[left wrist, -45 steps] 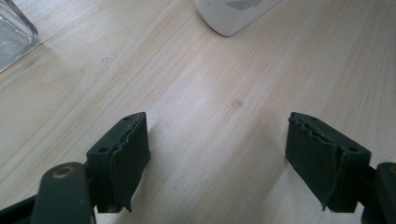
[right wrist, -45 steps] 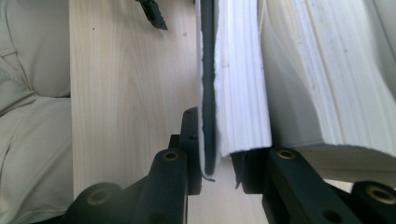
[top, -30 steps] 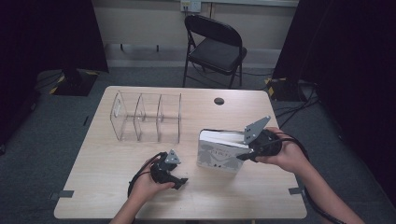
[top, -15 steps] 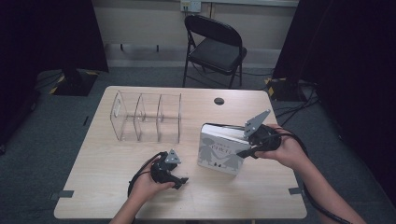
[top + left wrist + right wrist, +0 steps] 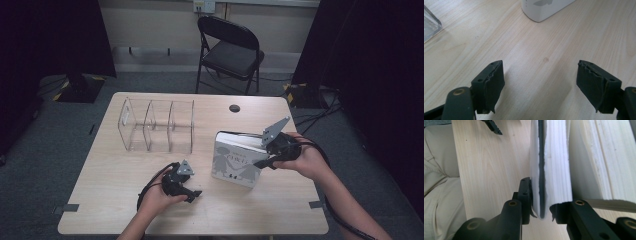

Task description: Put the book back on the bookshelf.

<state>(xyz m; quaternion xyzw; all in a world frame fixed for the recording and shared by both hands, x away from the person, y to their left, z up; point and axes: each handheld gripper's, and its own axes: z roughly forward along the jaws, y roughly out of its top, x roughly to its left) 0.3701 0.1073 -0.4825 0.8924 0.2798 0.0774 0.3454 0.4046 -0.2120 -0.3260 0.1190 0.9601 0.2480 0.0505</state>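
- High view: light wood-grain table (image 5: 125, 210). A white hardcover book with grey figure drawings on its cover (image 5: 234, 167) stands tilted, toward the right edge of the table, roughly midway between near and far edges.
- Right gripper (image 5: 267, 159): pinching the book at its right side; the person's right hand (image 5: 305, 160) carries it. Right gripper view: the black jaws sit either side of the book (image 5: 554, 165), with cover board and part of the page block between them.
- Left gripper (image 5: 192, 192): rests low near the table's near edge, left of the book, apart from it. Left gripper view: jaws spread wide, nothing between them but bare table (image 5: 544, 50); a rounded white corner of the book (image 5: 541, 10) lies ahead.
- Clear plastic organiser with 3 compartments (image 5: 157, 125): toward the far-left part of the table, well apart from the book; all compartments look empty.
- Risk, judged: the grip takes the book near 1 edge, so its weight could pivot it about the jaws and let it slip or flop flat.
- Risk, judged: the smooth cover offers little friction; the pages could splay if only part of the block is caught.
- Materials: book rigid, matte, rounded corners, fine page edges; jaw pads dark with ragged serrated edges; organiser hard, glossy, thin-walled; table smooth laminate.
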